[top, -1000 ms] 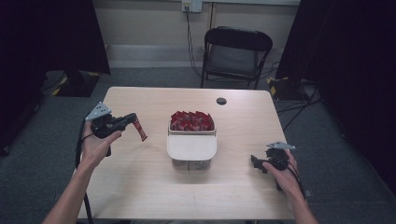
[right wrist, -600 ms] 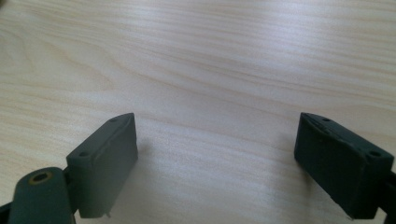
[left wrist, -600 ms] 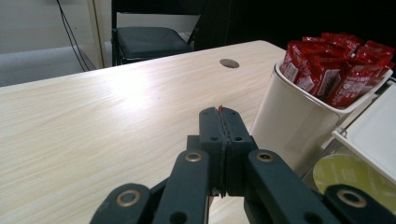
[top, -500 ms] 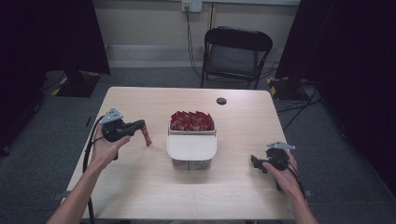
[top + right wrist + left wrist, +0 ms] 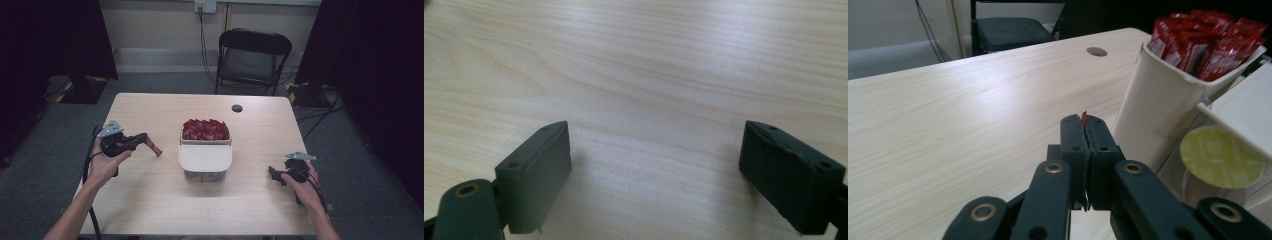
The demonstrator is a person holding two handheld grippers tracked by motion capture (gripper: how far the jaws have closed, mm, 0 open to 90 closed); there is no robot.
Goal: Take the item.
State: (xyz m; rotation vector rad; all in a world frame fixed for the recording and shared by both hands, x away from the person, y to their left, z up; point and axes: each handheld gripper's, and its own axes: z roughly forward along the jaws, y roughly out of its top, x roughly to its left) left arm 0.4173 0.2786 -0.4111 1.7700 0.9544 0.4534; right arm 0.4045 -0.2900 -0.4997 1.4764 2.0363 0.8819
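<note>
Black hand-held gripper (image 5: 146,140), grey triangular plate, black cable, brass rivets.

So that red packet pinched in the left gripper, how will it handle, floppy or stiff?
The red packet looks thin and flat, so probably very light. It sticks out past the left gripper toward the table without visibly sagging, so it seems fairly stiff for its short length. Its glossy wrapper, like those in the white holder, may slip in a loose pinch.

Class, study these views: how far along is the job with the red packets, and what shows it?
Done: one red packet is out of the white container and away to its left.
In hand: the left gripper is shut on that packet, above the table.
Left: the container's far section is full of red packets, and the right gripper rests open with nothing between its jaws.
</note>
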